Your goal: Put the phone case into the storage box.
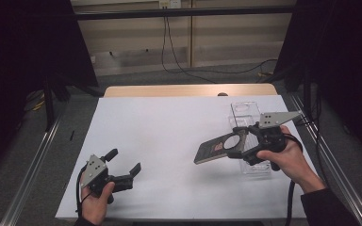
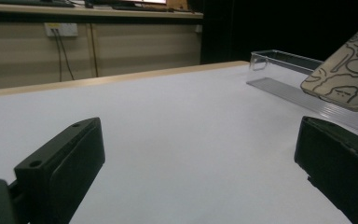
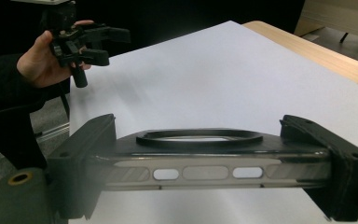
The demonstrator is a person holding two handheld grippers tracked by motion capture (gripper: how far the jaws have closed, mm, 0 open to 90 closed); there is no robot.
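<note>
A phone case (image 1: 214, 150) with a ring on its inner face is held above the white sheet (image 1: 169, 117), right of middle. My right gripper (image 1: 239, 141) is shut on its end; in the right gripper view the case (image 3: 205, 163) spans the gap between both jaws, edge on. The left gripper view catches the case's patterned back (image 2: 345, 74) at upper right. My left gripper (image 1: 124, 161) stands open near the front left of the sheet, with nothing between its fingers (image 2: 70, 158). It also appears far off (image 3: 100, 44) in the right gripper view.
A clear plastic box (image 1: 245, 110) lies on the sheet under and behind the right hand, seen too from the left gripper (image 2: 279, 63). The wooden table edge (image 1: 188, 89) runs along the back. Metal rails flank both sides. Cables hang from a wall socket (image 1: 169, 4).
</note>
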